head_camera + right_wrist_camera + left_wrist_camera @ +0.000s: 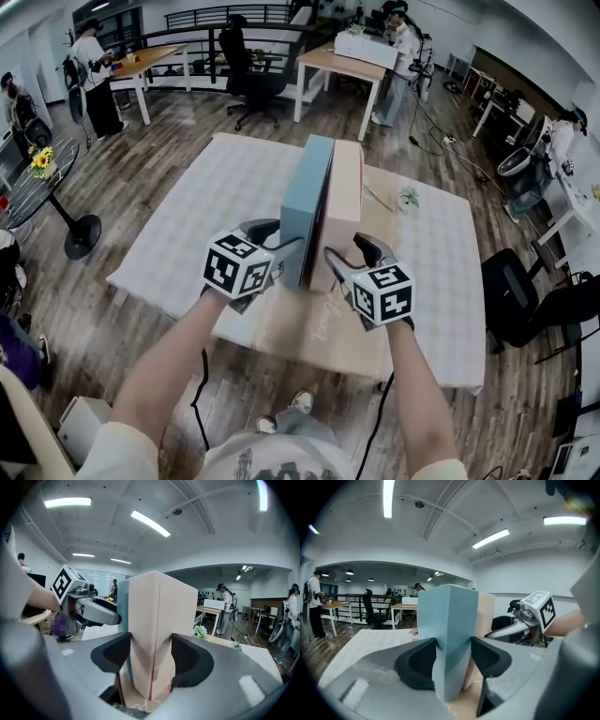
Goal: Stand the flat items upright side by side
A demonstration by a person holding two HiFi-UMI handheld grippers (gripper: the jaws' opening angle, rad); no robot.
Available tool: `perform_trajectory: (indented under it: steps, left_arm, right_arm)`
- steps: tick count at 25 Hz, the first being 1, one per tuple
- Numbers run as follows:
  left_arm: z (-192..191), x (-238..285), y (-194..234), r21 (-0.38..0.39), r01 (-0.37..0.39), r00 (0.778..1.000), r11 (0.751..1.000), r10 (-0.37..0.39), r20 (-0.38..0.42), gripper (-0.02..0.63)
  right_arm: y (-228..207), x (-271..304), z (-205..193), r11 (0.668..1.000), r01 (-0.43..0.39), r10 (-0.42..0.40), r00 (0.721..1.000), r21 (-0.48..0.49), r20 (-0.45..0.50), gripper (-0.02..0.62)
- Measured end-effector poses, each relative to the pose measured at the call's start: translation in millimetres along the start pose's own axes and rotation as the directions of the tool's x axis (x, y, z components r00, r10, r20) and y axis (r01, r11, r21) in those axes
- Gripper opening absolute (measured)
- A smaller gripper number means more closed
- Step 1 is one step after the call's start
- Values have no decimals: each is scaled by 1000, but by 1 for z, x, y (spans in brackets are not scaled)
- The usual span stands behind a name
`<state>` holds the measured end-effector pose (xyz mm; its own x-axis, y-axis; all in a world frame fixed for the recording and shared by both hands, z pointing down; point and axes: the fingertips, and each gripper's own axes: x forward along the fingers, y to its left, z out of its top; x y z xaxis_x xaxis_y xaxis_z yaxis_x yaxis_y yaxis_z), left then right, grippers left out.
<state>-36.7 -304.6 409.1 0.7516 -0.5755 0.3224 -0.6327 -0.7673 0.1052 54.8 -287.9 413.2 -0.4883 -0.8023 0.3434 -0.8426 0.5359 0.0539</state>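
Two flat boxes stand upright side by side on a brown cardboard sheet (300,330): a light blue box (305,211) on the left and a pale pink box (345,199) against its right face. My left gripper (277,251) is shut on the near edge of the blue box (450,620), with both pads pressed on its sides. My right gripper (349,257) is shut on the near edge of the pink box (157,616). In the left gripper view the pink box (486,616) shows behind the blue one. A sliver of the blue box (122,606) shows in the right gripper view.
The cardboard lies on a table under a white checked cloth (211,197). A small green sprig (408,199) lies on the cloth at the right. A black office chair (525,300) stands right of the table. Desks, chairs and people fill the room behind.
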Motion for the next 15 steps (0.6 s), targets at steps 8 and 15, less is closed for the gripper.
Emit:
perform_trajectory:
  steps: [8, 15]
  left_arm:
    - [-1, 2, -3, 5, -12, 1000, 1000, 12, -13, 239]
    - [2, -12, -9, -11, -47, 999, 999, 47, 17, 239]
  right_arm:
    - [12, 8, 5, 997, 5, -8, 999, 75, 46, 265]
    - [16, -8, 7, 992, 40, -45, 998, 116, 46, 264]
